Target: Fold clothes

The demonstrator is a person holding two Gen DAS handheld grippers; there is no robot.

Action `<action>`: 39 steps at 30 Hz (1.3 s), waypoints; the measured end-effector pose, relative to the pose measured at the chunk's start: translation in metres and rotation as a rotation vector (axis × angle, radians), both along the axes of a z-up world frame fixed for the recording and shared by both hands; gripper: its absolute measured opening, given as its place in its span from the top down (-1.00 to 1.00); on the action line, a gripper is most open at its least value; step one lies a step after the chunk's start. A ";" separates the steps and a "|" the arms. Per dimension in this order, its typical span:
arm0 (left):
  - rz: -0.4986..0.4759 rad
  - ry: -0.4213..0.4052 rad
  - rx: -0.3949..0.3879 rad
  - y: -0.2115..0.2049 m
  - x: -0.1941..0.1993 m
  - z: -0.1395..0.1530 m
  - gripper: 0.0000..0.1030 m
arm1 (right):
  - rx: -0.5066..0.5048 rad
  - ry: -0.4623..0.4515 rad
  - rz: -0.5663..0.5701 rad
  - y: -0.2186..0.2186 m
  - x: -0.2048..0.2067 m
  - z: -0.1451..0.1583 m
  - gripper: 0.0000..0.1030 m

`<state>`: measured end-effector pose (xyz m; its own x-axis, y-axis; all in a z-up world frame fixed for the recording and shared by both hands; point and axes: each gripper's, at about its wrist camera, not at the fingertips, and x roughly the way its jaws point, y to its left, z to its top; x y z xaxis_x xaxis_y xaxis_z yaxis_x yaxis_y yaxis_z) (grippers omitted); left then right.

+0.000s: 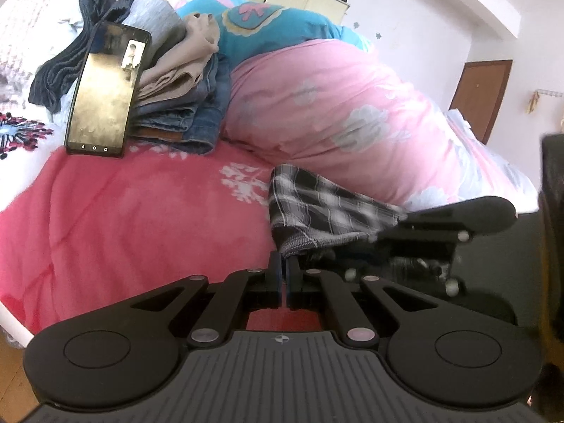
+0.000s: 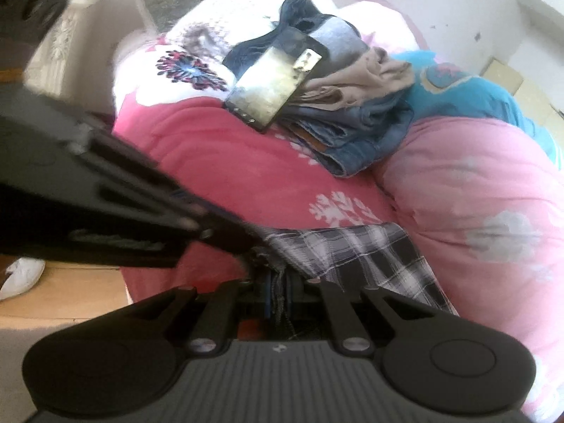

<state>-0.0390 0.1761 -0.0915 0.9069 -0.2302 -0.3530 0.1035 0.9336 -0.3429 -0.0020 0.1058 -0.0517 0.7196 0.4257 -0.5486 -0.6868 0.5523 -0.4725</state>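
left wrist view. one left gripper (image 1: 284, 270) fills the lower foreground, its two fingers pressed together; a corner of one black-and-white plaid cloth (image 1: 328, 209) meets the fingertips, but whether the fabric is actually pinched there cannot be told. the cloth stretches rightward, lifted above one red blanket (image 1: 141, 218), to the right gripper (image 1: 382, 234), which enters from the right with its jaws clenched on the cloth's far end. behind stands one stack of folded clothes (image 1: 176, 98), in which about three layers can be counted: beige on top, grey-blue in the middle, blue denim below. one phone (image 1: 105, 88) leans against the stack with its lower edge on the blanket. one dark garment (image 1: 70, 56) lies crumpled left of the phone. one pink quilt (image 1: 335, 112) bulges at right, one turquoise quilt (image 1: 275, 24) behind it.

right wrist view (blurred). the right gripper (image 2: 280, 287) grasps a bunched edge of the plaid cloth (image 2: 359, 250), threads hanging between its two nearly closed fingers. the left gripper (image 2: 261, 243) reaches in from the left and meets the same cloth. the single phone (image 2: 275, 88), the single stack of folded clothes (image 2: 352, 130) and the pink quilt (image 2: 476, 194) appear beyond, on the red blanket (image 2: 229, 176). one white shoe (image 2: 21, 278) lies on the floor at lower left.
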 end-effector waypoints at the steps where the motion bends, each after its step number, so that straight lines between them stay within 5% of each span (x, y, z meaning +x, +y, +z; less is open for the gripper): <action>1: 0.002 -0.002 0.011 -0.001 -0.001 0.000 1.00 | 0.029 0.029 -0.022 -0.001 0.004 0.002 0.83; 18: -0.015 0.054 -0.057 0.017 -0.013 -0.014 1.00 | 0.066 0.071 0.007 -0.002 -0.006 -0.003 0.72; 25: 0.062 0.105 -0.147 0.048 -0.029 -0.014 0.98 | 0.001 -0.028 0.020 0.005 -0.022 -0.004 0.32; 30: 0.008 0.063 -0.157 0.047 -0.020 0.005 0.94 | 0.009 -0.030 0.013 -0.002 -0.035 0.001 -0.05; 33: -0.055 0.046 -0.150 0.037 -0.008 0.014 0.87 | 0.036 -0.019 0.008 -0.009 -0.042 0.008 -0.19; 37: -0.116 0.045 -0.067 0.014 0.008 0.020 0.33 | 0.109 0.032 -0.034 -0.028 -0.046 0.024 -0.19; 39: -0.127 0.046 -0.009 0.004 0.014 0.020 0.33 | 0.154 0.068 -0.078 -0.044 -0.044 0.032 -0.19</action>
